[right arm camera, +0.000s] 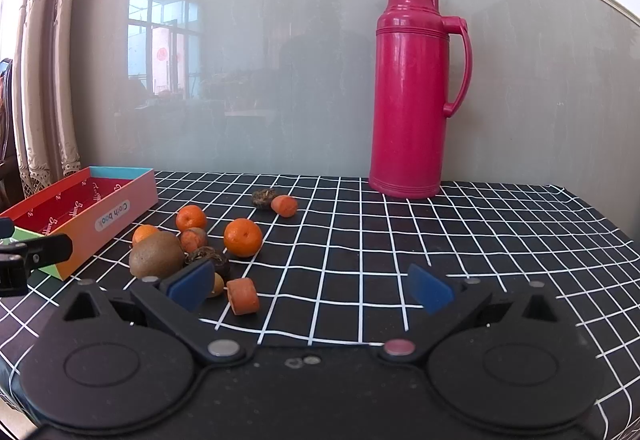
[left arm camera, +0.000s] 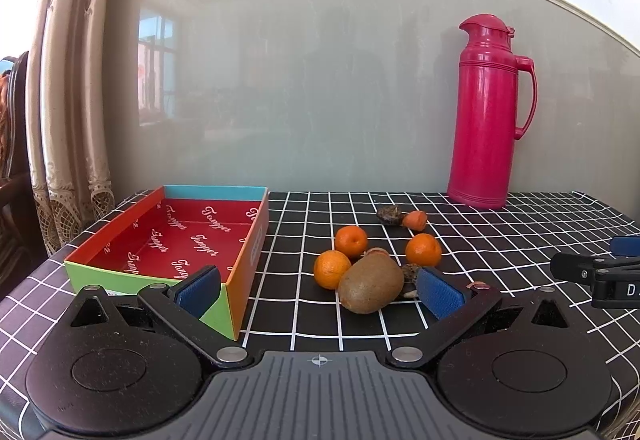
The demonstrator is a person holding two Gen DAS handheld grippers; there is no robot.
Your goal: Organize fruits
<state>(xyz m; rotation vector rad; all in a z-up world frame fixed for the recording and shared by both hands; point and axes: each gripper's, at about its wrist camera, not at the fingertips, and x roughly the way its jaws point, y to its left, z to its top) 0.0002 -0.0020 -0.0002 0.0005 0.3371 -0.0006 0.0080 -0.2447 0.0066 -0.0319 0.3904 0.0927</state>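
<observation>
My left gripper [left arm camera: 320, 290] has its jaws wide and holds nothing. My right gripper [right arm camera: 310, 290] has its jaws wide too, and it is also empty. Both hang low over the counter [right arm camera: 440, 240], which has a black cloth with white lines.

The fruits lie in a small heap near the middle of the counter. The brown kiwi [left arm camera: 370, 286] is the biggest one. It sits between my left jaws, close to the blue pad on the right. Three small oranges are around it. One orange [left arm camera: 331, 269] touches the kiwi on its left. A second orange [left arm camera: 351, 241] is just behind that one. A third orange [left arm camera: 423, 249] is to the right, a bit farther back. A dark brown lump [left arm camera: 411, 274] is tucked by the kiwi's right side.

Far back lie another dark lump [left arm camera: 389, 215] and an orange chunk [left arm camera: 416, 220], side by side. In my right view, one more orange chunk [right arm camera: 243, 296] lies near me, just right of my left pad.

The open box [left arm camera: 168, 240] is on the left of the counter. It is red inside, and I see nothing in it. The fruit heap is just to its right.

A tall pink jug [left arm camera: 490, 112] stands upright at the far right, by the wall.
</observation>
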